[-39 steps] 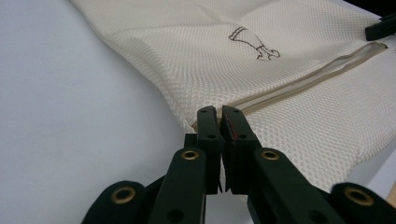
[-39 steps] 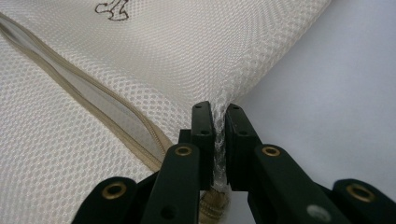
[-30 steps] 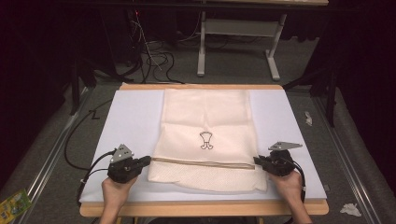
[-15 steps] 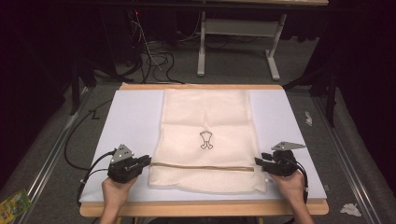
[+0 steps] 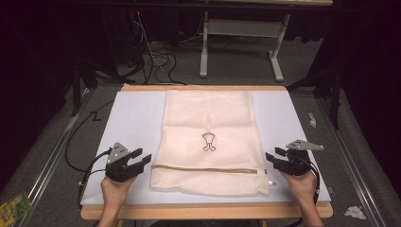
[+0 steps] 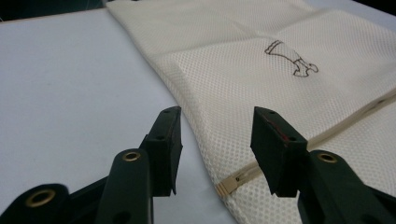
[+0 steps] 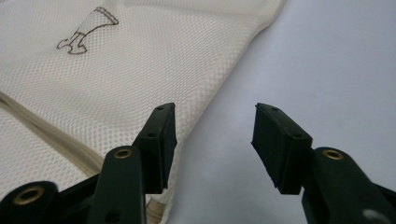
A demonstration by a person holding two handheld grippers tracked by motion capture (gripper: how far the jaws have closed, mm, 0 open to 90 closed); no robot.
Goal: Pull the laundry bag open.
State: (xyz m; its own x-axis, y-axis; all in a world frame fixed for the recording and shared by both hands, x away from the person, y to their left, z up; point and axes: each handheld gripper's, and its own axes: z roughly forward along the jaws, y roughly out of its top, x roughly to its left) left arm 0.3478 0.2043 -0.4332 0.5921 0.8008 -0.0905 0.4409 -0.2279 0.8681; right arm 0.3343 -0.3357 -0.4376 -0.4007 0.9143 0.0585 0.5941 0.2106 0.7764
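My left gripper (image 5: 142,161) stands with its jaws wide and nothing pinched between them; they have just been opening, and the left edge of the cream mesh laundry bag (image 5: 208,137) lies on the board just past their tips. My right gripper (image 5: 274,159) is likewise wide, its jaws also having just opened, empty, and it now sits a little off the bag's right edge rather than on it. A moment ago both grippers were at the ends of the tan zipper (image 5: 208,169); now both have let go, so I judge the pulling-flat step is finished and the bag is released. The bag rests smooth and flat down the middle of the board, its zipper running across near the front edge and a small dark printed emblem (image 5: 208,142) at its centre. The board (image 5: 132,118) is a pale lavender sheet with a wooden rim. Around it the room is dark: grey floor, tangled cables (image 5: 151,61) beyond the far edge, a metal table frame (image 5: 241,33) behind, and a green packet (image 5: 12,208) on the floor at the front left.
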